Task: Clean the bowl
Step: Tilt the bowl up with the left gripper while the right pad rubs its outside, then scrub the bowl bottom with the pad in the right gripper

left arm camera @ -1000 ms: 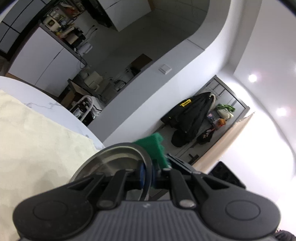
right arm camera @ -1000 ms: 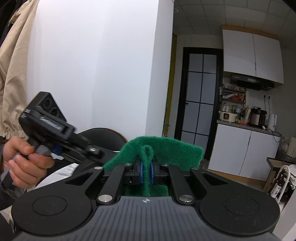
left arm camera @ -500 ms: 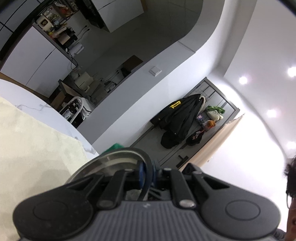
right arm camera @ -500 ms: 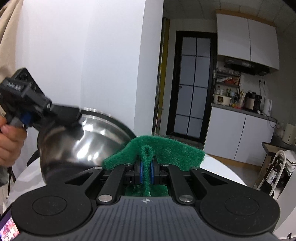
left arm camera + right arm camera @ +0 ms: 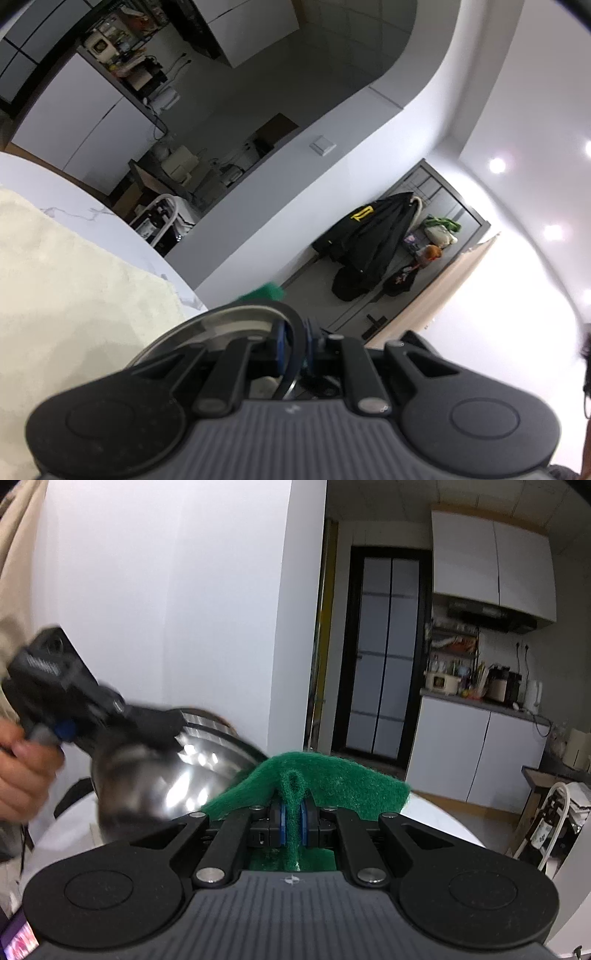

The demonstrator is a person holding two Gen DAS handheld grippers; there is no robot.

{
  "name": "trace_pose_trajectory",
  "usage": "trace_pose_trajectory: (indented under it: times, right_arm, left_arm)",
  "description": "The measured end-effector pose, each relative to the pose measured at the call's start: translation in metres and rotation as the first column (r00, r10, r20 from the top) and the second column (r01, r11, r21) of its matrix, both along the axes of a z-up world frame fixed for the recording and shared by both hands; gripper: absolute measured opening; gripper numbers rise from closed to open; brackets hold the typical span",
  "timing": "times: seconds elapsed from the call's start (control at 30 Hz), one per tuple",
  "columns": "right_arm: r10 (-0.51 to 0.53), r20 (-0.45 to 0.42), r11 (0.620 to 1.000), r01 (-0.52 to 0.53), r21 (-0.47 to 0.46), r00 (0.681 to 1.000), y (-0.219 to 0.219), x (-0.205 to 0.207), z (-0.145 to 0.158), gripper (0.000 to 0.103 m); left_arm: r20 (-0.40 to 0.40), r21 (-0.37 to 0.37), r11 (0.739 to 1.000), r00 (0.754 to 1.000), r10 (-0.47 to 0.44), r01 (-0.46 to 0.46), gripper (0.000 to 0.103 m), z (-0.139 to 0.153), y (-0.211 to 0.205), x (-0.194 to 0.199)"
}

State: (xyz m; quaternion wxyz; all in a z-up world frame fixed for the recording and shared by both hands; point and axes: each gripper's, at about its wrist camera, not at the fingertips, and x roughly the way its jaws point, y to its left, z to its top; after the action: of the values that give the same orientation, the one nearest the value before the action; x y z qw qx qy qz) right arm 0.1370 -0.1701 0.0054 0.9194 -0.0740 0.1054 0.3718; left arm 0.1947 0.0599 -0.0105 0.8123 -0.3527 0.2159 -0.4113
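My left gripper [image 5: 293, 341] is shut on the rim of a steel bowl [image 5: 229, 321] and holds it in the air, tilted on its side. In the right wrist view the bowl [image 5: 173, 775] shows its shiny outside at the left, with the left gripper [image 5: 147, 716] clamped on its rim. My right gripper [image 5: 293, 812] is shut on a green scouring pad [image 5: 332, 782]. The pad's left edge touches the bowl's rim. A corner of the pad [image 5: 264, 291] shows just above the bowl in the left wrist view.
A round white marble table [image 5: 74, 206] with a cream cloth [image 5: 55, 288] lies below the left gripper. The table edge [image 5: 439, 812] shows beyond the pad. Kitchen counters [image 5: 476, 738] and a dark door [image 5: 384, 664] stand behind. Coats [image 5: 373, 236] hang on a wall.
The bowl has swung up and toward the pad; it was out of the right wrist view a second ago and now meets the pad's left edge. Both grippers stay shut.
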Motion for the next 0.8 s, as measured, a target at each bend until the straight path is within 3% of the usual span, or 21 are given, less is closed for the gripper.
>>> trace_pose_trajectory:
  times: [0.3, 0.53, 0.8]
  right_arm:
    - [0.027, 0.038, 0.999, -0.028, 0.023, 0.999, 0.002, -0.009, 0.005, 0.010]
    - [-0.019, -0.003, 1.000, 0.019, -0.012, 1.000, 0.002, 0.011, -0.005, 0.010]
    - [0.006, -0.083, 0.995, -0.014, -0.095, 0.996, 0.013, 0.029, -0.022, 0.010]
  left_arm:
    - [0.007, -0.009, 1.000, 1.000, 0.008, -0.008, 0.011, 0.005, 0.000, -0.004]
    - [0.036, -0.076, 0.997, 0.999, 0.003, 0.000, 0.011, 0.011, 0.006, -0.005]
    - [0.048, -0.155, 0.988, 0.999, 0.002, 0.005, 0.011, 0.014, 0.007, -0.001]
